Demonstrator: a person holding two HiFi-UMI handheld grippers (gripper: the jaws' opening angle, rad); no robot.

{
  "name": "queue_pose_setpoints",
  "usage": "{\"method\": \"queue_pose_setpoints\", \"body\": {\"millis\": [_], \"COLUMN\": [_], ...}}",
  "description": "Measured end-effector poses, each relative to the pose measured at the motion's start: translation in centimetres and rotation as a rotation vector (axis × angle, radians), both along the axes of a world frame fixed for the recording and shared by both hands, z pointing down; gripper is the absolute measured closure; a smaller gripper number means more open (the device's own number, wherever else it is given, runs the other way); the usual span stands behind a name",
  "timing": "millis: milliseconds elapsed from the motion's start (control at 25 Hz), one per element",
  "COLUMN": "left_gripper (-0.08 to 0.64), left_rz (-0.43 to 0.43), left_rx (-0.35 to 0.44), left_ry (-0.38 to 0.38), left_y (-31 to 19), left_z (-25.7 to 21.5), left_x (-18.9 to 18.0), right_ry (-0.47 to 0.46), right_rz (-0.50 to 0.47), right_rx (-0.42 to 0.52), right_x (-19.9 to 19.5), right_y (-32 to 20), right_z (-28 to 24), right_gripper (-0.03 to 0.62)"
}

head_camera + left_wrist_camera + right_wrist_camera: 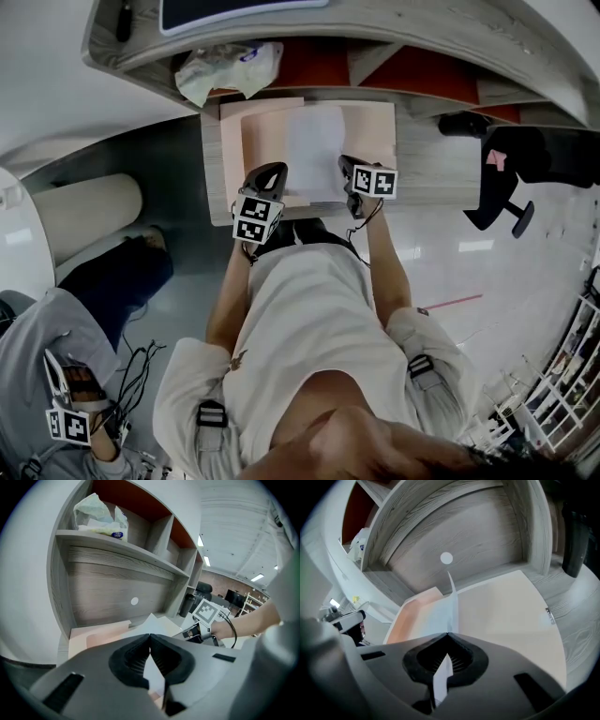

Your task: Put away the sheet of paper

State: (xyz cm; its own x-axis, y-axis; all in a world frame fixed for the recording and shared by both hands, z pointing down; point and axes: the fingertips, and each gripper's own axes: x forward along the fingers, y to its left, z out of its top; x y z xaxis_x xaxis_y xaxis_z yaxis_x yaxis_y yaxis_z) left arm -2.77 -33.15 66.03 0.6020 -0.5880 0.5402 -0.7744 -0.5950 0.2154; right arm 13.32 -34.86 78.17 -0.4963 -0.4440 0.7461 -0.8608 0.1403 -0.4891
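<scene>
A white sheet of paper (pixel 314 150) lies over an open pale pink folder (pixel 375 131) on the wooden desk (pixel 436 169). My left gripper (pixel 271 175) is shut on the sheet's near left edge, and my right gripper (pixel 350 170) is shut on its near right edge. In the left gripper view the jaws (pixel 150 637) pinch the paper (pixel 153 623), with the folder (pixel 96 635) behind it. In the right gripper view the jaws (pixel 448 637) clamp the sheet (pixel 433 616), which rises as a thin raised edge above the folder (pixel 506 616).
A shelf above the desk holds a crumpled plastic bag (pixel 228 68). A black bottle (pixel 574 536) stands at the desk's right end. A black chair (pixel 506 178) is to the right, a white roll (pixel 84 214) to the left. Another person (pixel 56 356) sits at the lower left.
</scene>
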Motion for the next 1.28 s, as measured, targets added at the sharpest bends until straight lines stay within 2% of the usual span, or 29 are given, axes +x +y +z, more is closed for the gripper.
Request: {"method": "queue_pose_setpoints", "body": {"millis": [600,1000,1280], "left_gripper": [0.538,0.538,0.538], "left_rz": [-0.051,-0.048,-0.048], "left_rx": [-0.014,-0.030,-0.038], "left_ry": [-0.004,-0.006,-0.004], "left_y": [-0.3,-0.3,-0.4], "left_z": [0.4,1.1,1.5], "left_x": [-2.2,-3.1,-3.5], "right_ry": [-0.041,-0.022,-0.038], "right_rz": [-0.066,-0.149,-0.162], "right_rx": [-0.048,-0.043,-0.046], "right_x": [-5.1,-8.8,-10.9], "right_y": [-1.0,-1.3,-1.7], "right_z": [1.5,1.7,1.9], "right_gripper": [0.574,0.574,0.574]}}
